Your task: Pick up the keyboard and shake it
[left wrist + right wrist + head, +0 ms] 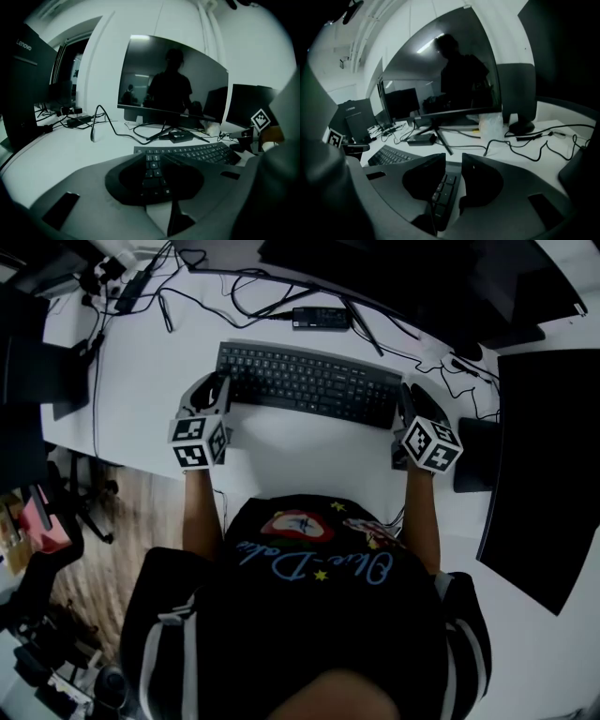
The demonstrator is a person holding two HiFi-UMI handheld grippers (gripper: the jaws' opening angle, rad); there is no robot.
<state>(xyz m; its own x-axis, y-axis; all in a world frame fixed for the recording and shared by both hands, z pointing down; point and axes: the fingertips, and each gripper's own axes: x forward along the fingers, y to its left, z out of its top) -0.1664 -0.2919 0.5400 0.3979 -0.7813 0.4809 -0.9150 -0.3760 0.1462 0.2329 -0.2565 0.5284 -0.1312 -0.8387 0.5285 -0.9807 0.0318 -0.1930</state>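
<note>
A black keyboard (309,382) lies across the white desk (281,456) in front of me. My left gripper (217,392) is at its left end and my right gripper (405,405) at its right end. In the left gripper view the keyboard (197,153) runs off to the right, and the left gripper (157,177) has its jaws closed over the end keys. In the right gripper view the keyboard (389,155) stretches left, and the right gripper (452,183) clamps its end between both pads. Whether the keyboard is off the desk I cannot tell.
A black power adapter (321,319) and loose cables (216,306) lie behind the keyboard, in front of a curved monitor (173,84). A dark tower (23,84) stands at the left. A black panel (539,474) and a small black object (476,456) sit to the right.
</note>
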